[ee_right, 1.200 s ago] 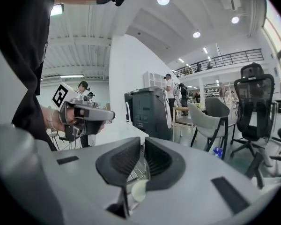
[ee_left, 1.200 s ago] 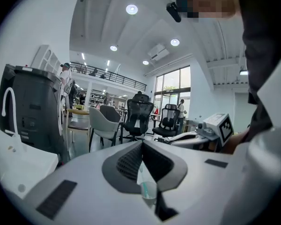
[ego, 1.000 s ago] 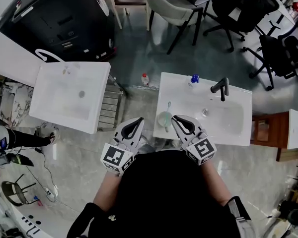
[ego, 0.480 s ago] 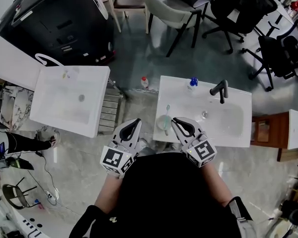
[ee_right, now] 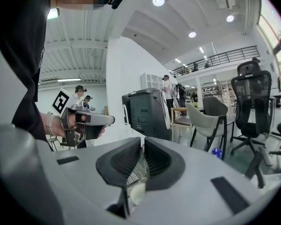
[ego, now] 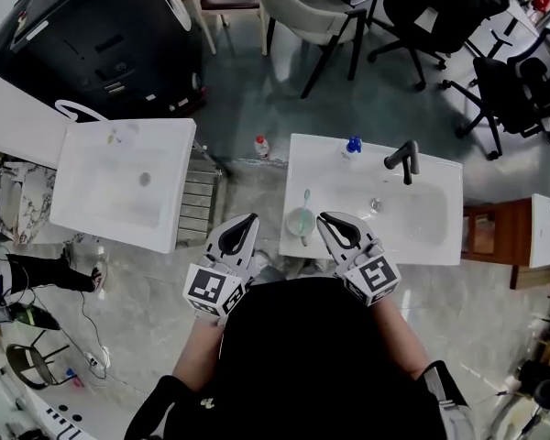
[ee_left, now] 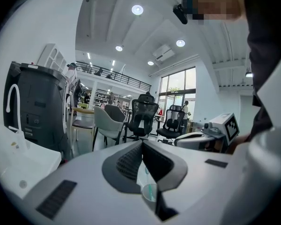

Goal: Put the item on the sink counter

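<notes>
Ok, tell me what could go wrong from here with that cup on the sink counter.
1. The cup stands close to the front edge of the sink counter, with the shut left gripper and right gripper on either side. A careless sideways swing could knock it off.
2. The toothbrush leans out of the cup, so even a light nudge might tip it over.

Polished grey floor (ego: pixel 257 108) noted, black copier (ego: pixel 92 35) upper left, black office chairs (ego: pixel 431 7) upper right, recessed ceiling lights (ee_left: pixel 137 9) on.
</notes>
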Motion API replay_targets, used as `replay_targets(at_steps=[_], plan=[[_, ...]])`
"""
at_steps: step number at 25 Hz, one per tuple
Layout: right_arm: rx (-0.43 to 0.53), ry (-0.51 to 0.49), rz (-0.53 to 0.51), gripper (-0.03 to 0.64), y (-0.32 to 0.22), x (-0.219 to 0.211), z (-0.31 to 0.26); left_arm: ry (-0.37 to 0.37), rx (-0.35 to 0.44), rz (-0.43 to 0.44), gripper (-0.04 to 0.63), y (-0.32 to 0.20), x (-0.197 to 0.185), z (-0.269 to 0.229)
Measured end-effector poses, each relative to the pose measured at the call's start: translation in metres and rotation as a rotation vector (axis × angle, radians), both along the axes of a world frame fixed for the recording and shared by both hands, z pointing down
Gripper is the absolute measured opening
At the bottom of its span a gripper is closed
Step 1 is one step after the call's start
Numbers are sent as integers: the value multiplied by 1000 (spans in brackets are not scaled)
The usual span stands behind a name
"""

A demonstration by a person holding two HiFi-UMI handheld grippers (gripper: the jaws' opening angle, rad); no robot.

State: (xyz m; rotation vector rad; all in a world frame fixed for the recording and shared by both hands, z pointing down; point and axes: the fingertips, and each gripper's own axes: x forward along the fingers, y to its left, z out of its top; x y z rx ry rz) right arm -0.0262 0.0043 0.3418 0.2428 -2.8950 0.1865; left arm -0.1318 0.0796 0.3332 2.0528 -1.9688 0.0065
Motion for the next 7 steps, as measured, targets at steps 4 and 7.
replay_targets(at_steps=[4, 7], plan=[[-2, -3, 6, 44, -3, 3, 3, 3, -11, -9, 23, -4, -2, 5], [-5, -6, 11, 44, -6, 3, 2, 14, -14, -14, 22, -6, -5, 6]])
